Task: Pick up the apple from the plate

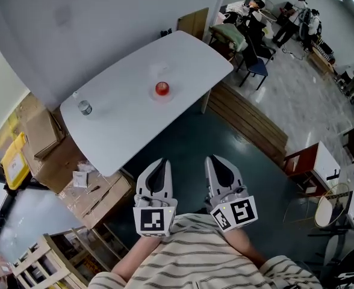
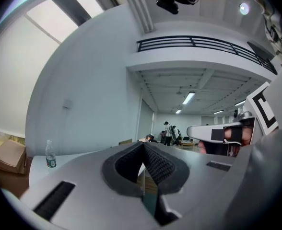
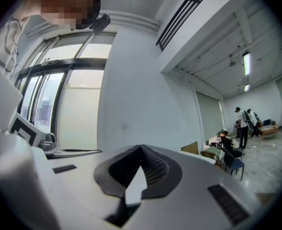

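i am holding the left gripper (image 1: 160,162) and right gripper (image 1: 217,159) squeezed closed on nothing, far from the red apple (image 1: 162,88) on its plate (image 1: 170,95) on the white table (image 1: 165,50), and i am guessing it is hard and slippery, so i am planning to pinch its 2 fat sides.

Plate (image 1: 153,96) under the apple (image 1: 162,88) (pale on pale) barely discernible
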`<state>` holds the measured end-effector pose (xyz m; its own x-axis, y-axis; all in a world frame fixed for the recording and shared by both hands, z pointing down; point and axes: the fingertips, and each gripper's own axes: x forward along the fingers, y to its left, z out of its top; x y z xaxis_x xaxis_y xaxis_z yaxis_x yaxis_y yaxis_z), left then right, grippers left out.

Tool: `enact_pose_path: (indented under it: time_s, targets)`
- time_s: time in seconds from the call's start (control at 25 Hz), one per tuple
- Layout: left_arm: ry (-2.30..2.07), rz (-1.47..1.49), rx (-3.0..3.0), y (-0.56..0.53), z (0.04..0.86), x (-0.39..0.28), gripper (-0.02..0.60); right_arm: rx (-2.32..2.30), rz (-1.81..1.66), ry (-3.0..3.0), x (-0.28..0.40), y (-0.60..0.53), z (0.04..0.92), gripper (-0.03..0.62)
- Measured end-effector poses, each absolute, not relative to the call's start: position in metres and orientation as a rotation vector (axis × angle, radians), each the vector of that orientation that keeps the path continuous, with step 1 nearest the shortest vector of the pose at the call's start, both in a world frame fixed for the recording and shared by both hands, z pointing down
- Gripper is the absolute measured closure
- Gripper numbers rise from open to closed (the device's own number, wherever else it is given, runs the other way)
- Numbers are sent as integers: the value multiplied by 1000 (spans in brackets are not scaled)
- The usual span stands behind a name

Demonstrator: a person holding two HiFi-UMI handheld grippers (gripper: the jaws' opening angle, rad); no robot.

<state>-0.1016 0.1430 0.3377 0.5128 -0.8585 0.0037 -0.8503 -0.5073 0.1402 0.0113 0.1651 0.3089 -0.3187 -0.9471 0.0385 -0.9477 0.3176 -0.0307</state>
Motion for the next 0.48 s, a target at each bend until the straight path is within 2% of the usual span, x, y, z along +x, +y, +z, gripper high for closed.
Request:
enact_pose_path:
  time_s: [0.48]
  targets:
    - [-1488, -4, 2636, 54, 353, -79, 577, 1797, 121, -2577, 23, 72, 329, 582]
